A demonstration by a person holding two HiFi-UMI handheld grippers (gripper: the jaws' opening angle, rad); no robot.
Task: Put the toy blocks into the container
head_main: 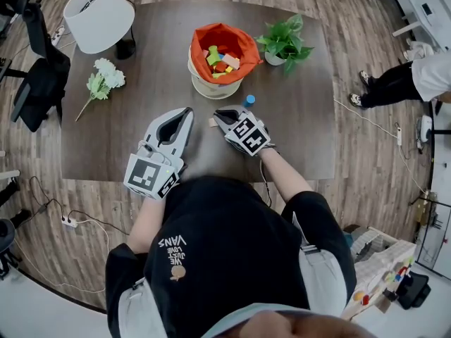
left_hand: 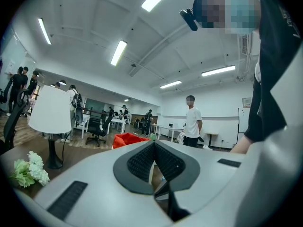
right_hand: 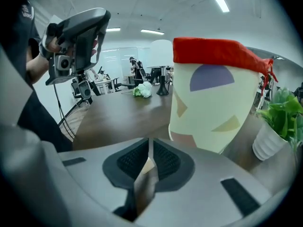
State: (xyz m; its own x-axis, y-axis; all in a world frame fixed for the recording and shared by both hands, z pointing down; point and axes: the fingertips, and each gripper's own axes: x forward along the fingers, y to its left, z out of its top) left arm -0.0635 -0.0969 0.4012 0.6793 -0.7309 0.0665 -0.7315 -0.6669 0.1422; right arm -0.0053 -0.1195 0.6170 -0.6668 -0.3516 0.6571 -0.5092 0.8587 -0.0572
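Your right gripper (head_main: 220,114) has its jaws closed together, tip just beside 1 tan block (head_main: 211,122). Your left gripper (head_main: 186,112) has its jaws closed together too. 1 blue block (head_main: 249,100) stands near the container (head_main: 211,89).

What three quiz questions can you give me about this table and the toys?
1. True or false: some toy blocks already lie inside the container.
2. Which colour is the loose block on the table beside the container? A red, B blue, C black.
3. What lies on the table near the lamp?

Key: 1 true. 2 B. 3 white flowers.
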